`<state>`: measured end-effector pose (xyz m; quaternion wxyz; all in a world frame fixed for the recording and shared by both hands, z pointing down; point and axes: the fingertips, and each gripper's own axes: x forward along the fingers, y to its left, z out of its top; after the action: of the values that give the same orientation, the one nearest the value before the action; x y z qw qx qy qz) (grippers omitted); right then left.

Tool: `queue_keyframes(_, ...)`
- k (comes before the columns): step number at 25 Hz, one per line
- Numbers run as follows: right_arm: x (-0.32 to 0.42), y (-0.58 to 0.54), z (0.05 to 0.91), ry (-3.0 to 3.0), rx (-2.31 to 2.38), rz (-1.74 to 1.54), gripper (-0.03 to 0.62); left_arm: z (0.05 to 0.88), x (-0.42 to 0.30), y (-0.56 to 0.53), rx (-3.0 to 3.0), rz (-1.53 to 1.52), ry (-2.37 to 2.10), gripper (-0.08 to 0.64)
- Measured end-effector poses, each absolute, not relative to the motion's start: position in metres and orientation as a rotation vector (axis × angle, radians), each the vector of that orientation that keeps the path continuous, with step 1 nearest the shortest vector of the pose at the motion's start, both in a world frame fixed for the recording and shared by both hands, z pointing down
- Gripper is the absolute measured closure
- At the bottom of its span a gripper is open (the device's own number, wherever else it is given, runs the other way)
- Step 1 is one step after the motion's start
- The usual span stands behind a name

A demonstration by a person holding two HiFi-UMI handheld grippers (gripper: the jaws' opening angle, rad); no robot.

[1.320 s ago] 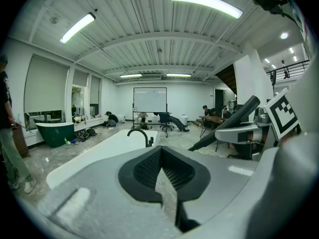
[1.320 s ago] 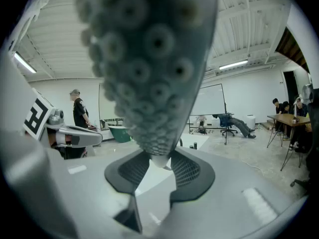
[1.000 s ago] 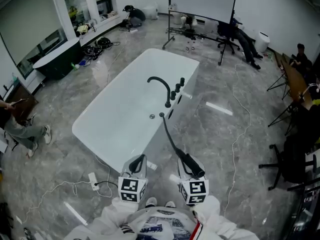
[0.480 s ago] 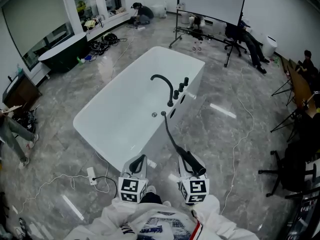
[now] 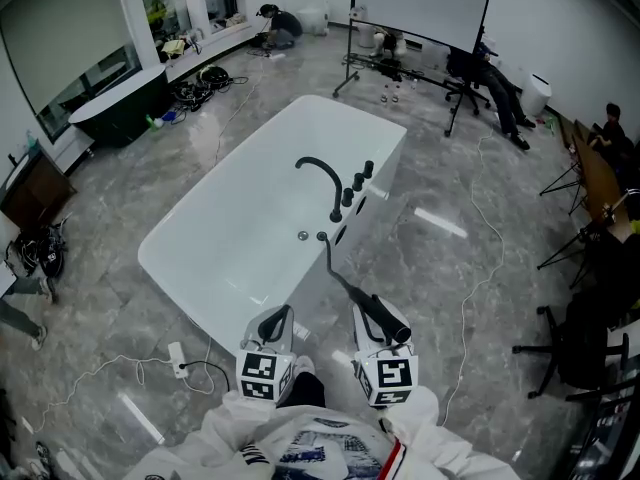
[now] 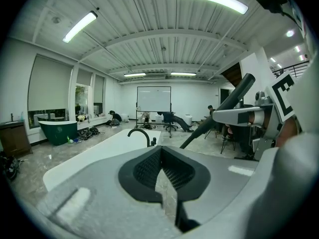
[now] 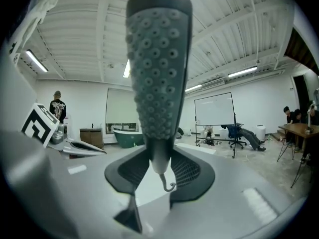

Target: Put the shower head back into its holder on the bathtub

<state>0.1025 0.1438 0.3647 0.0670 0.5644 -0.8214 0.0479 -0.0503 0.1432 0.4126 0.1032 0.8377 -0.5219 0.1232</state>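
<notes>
White bathtub [image 5: 196,286] on grey floor; black shower head [image 5: 392,336] held off bathtub's near end, outside rim, clamped at handle between jaws of right tool [image 5: 378,320], nozzle face upright. Black hose [image 5: 332,263] ran from it up to bathtub rim beside curved faucet [image 5: 322,171]. Left tool [image 5: 277,320] also off bathtub's near end, jaws together, nothing between

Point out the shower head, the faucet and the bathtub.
shower head [image 7: 157,73]: right gripper view, on its nozzle face.
faucet [image 5: 319,163]: head view, on the arch of the spout.
bathtub [image 5: 240,238]: head view, on its bare inside floor.
</notes>
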Motion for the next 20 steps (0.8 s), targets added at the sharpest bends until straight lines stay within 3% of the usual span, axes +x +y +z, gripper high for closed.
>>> queue_keyframes(20, 0.072, 0.038, 0.326, -2.462, 1.750, 0.028, 0.456, 0.387, -0.072, 0.030, 2.550, 0.313, -1.501, 0.567)
